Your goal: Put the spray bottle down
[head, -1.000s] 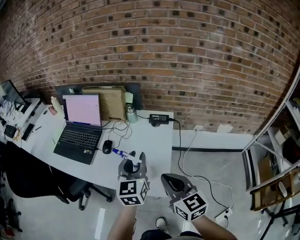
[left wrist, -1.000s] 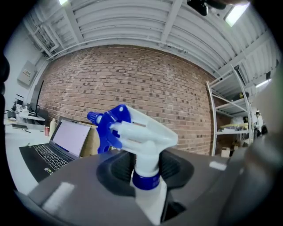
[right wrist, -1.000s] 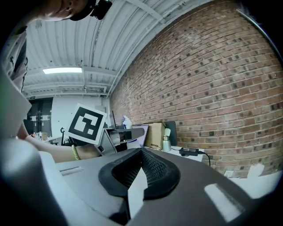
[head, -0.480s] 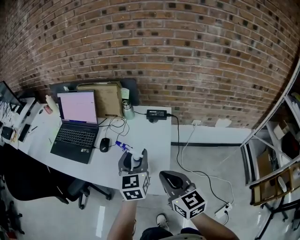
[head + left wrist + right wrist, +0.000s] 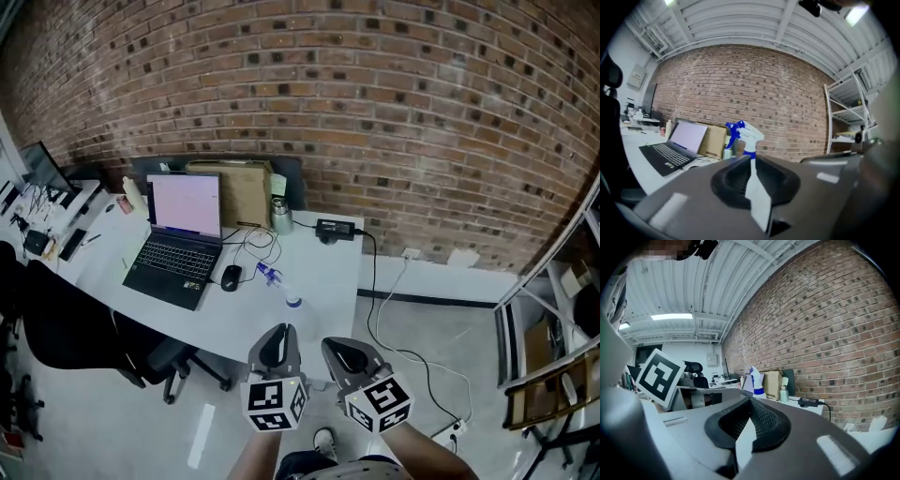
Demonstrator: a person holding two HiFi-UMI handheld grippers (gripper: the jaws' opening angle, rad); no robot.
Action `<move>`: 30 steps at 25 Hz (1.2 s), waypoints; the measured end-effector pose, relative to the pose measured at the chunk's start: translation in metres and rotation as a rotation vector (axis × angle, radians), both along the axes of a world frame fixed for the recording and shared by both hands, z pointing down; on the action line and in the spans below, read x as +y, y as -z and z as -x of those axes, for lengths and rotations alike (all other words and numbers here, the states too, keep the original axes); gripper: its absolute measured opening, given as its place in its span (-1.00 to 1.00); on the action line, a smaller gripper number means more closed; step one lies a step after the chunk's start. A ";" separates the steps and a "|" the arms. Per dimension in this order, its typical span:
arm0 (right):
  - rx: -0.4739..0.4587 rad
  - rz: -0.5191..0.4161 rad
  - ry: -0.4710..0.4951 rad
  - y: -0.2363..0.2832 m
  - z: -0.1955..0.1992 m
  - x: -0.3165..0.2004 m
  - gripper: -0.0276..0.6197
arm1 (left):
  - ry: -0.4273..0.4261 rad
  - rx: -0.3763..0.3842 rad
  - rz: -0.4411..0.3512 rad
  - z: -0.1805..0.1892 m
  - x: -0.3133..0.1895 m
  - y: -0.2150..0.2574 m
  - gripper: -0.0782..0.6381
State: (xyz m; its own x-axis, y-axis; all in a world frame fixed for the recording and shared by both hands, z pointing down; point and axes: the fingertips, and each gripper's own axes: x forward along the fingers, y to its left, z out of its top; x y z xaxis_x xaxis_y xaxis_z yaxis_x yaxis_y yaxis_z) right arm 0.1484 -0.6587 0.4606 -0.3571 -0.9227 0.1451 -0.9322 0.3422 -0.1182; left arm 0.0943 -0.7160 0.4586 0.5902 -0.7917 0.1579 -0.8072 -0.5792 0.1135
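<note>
Since the spray bottle stands ahead of the left gripper (jaws closing, empty), withdraw straight back without nudging it.

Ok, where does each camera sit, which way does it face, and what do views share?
Head view: on the head, facing steeply down at the desk; forearms, left gripper, right gripper at bottom.
Left gripper view: on that gripper, facing level along its closing, empty jaws toward bottle and brick wall.
Right gripper view: on that gripper, facing along its jaws toward the desk; left gripper's marker cube at left.
Shared: all three show the bottle on the desk.
</note>
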 end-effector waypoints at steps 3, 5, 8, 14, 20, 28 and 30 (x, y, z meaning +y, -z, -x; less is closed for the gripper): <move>0.002 -0.004 0.032 0.006 0.011 0.010 -0.93 | 0.047 -0.022 0.006 0.015 0.025 0.001 -0.76; 0.002 -0.005 0.049 0.009 0.016 0.018 -0.93 | 0.055 -0.009 0.017 0.021 0.040 0.003 -0.76; 0.012 -0.005 0.058 0.009 0.023 0.031 -0.93 | 0.073 0.013 0.036 0.029 0.058 0.005 -0.76; 0.016 -0.010 0.076 0.012 0.031 0.051 -0.93 | 0.088 0.008 0.043 0.038 0.088 0.005 -0.76; 0.014 -0.034 0.092 0.017 0.039 0.063 -0.93 | 0.097 0.026 0.039 0.043 0.104 0.012 -0.76; 0.009 -0.048 0.077 0.023 0.038 0.073 -0.93 | 0.088 0.040 0.037 0.043 0.114 0.018 -0.76; 0.011 -0.050 0.076 0.025 0.039 0.074 -0.93 | 0.086 0.039 0.036 0.044 0.116 0.019 -0.76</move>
State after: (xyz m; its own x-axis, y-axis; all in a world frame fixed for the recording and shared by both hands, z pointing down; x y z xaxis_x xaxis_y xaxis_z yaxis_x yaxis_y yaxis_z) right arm 0.1091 -0.5846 0.4359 -0.4250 -0.8992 0.1037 -0.9044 0.4171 -0.0896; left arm 0.0506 -0.6005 0.4397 0.5261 -0.8342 0.1653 -0.8487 -0.5026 0.1647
